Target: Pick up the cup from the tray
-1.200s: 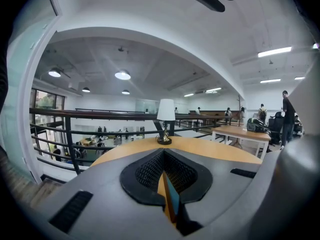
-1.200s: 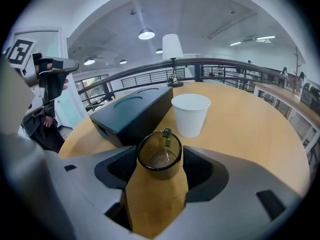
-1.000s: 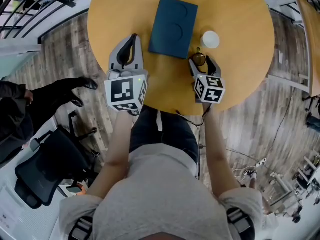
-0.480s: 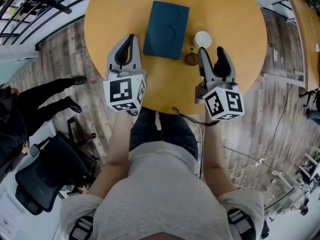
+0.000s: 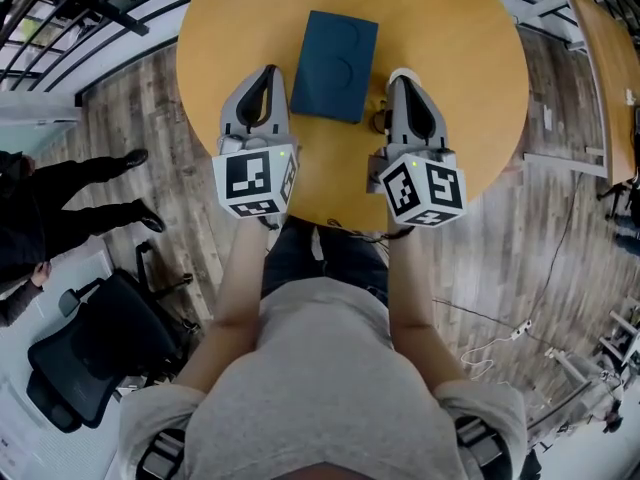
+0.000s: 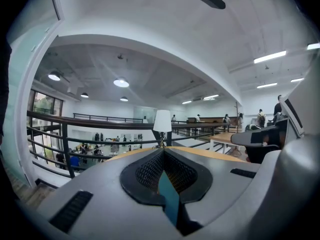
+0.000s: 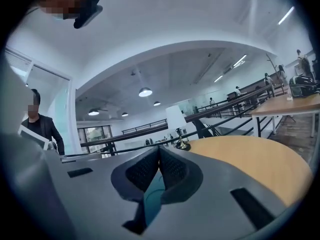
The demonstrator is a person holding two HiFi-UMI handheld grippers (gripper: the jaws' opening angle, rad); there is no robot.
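**Spotter:** Where's the cup?

**Operator:** I have the cup (image 7: 174, 118) ahead of my right gripper (image 7: 159, 154), a little right of the jaw tips and clear of them. It's white and sits on a thin stem over a brass-coloured foot (image 7: 182, 145). That foot stands on the round wooden table (image 5: 470, 38), not on the tray (image 5: 335, 53). In the head view the dark blue tray lies flat on the table, and the foot is just off its near right corner.

**Spotter:** And the jaws?

**Operator:** The right jaws have just snapped closed. I read them pressed tip to tip with nothing between them. My left gripper (image 6: 163, 155) is the same, jaws together and empty, pointing roughly level from the tray's left side.

**Spotter:** So neither has the cup?

**Operator:** Neither touches it. Both grippers hang over the near part of the table, one on each side of the tray.

**Spotter:** Anything else around?

**Operator:** A person in dark clothes (image 5: 60, 208) is on the wood floor (image 5: 520, 238) to my left, near a black office chair (image 5: 95, 353).
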